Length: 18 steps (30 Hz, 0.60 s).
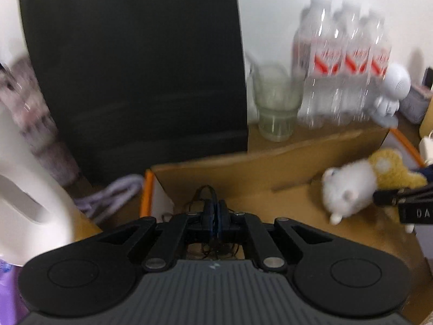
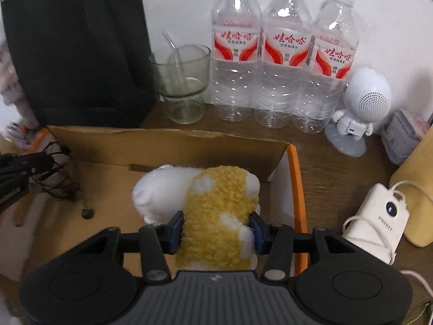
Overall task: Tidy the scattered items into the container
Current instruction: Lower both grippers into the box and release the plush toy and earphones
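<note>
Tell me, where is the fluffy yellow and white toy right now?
The plush toy is in the middle of the right wrist view, gripped by the right tool over the cardboard box, in front of the water bottles.

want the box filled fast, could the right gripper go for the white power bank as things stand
Probably not yet: the right gripper is shut on the plush toy over the cardboard box; the power bank lies outside, unobstructed.
</note>
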{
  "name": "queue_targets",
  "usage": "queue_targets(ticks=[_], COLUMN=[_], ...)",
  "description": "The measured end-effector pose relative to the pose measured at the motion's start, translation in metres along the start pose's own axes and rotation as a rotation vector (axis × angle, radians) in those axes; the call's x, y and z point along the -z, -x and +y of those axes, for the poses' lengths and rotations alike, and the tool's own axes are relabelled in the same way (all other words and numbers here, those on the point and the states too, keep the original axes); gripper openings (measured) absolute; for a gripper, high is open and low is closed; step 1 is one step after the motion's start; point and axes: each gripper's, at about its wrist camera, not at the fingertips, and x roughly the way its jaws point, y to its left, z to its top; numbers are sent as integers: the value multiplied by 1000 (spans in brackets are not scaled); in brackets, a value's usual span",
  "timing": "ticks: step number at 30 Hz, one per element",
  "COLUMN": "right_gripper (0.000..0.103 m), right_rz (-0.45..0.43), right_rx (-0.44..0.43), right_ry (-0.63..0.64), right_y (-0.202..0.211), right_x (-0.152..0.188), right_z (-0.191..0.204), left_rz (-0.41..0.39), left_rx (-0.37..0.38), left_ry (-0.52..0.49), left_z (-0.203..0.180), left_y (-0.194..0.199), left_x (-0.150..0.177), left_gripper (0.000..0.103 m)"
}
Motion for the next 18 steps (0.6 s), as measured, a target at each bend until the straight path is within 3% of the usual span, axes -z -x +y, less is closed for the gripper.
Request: queue_targets(ticks=[2, 4, 5, 8, 10, 13, 18], right_gripper=[52, 53, 62, 86, 88, 88, 88], right_rz=[16, 25, 19, -4, -4, -26, -14], right_rx=[25, 18, 10, -21, -22, -9, -9], right_ry=[-4, -38, -36, -32, -46, -50, -62], right_y=[-7, -9, -11, -3, 0, 7, 13], right_x=[-2, -1, -2, 3, 7, 12, 17], right_z=[0, -4, -6, -2, 0, 4, 7], left_rz=[38, 60, 53, 56, 47, 16, 8], left_rx=[3, -7, -2, 29, 34, 33, 24], left_ry=[5, 31, 40, 22, 8, -4, 13], left_z=[4, 9, 12, 14, 12, 9, 11], left_y=[-11, -17, -16, -9, 2, 22, 45], left_x=[2, 2, 4, 7, 9, 8, 12], left_gripper=[13, 58, 64, 69, 89, 98, 102])
